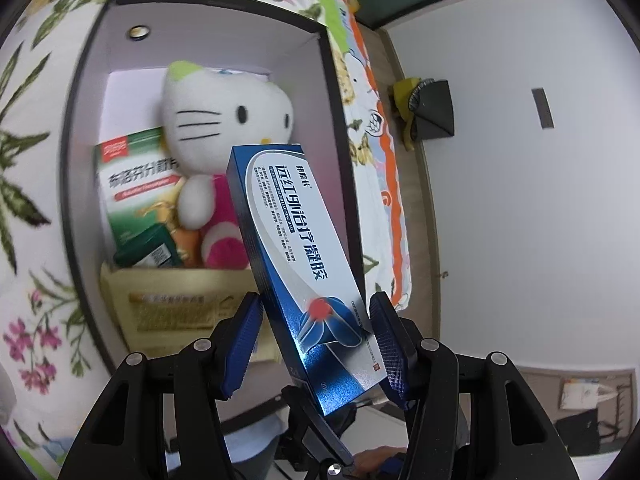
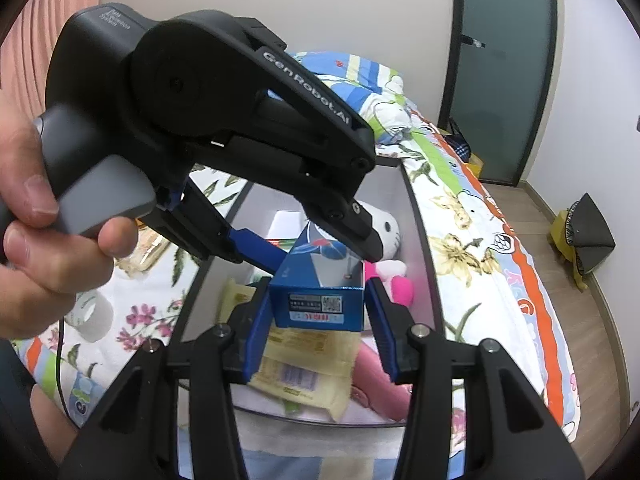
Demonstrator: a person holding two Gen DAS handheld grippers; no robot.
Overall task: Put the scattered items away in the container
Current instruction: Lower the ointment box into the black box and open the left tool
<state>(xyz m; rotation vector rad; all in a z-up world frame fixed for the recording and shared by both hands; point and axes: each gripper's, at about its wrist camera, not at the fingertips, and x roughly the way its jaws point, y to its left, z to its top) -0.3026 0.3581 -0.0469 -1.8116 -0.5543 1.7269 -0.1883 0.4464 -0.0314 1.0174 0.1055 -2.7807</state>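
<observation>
Blue carton [image 1: 296, 264] is clamped by both the left gripper [image 1: 316, 344] and right gripper [image 2: 318, 320]; beyond them, the box [image 1: 84, 128] contents are partly hidden.

Room was bright and evenly lit, edges bent round and went dark at corners, nearby things looked a bit blurry

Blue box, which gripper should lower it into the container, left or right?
Probably left. Both grippers are clamped on the blue box, but the left gripper holds it further in over the container, above the plush; the right gripper holds only the near end.
</observation>
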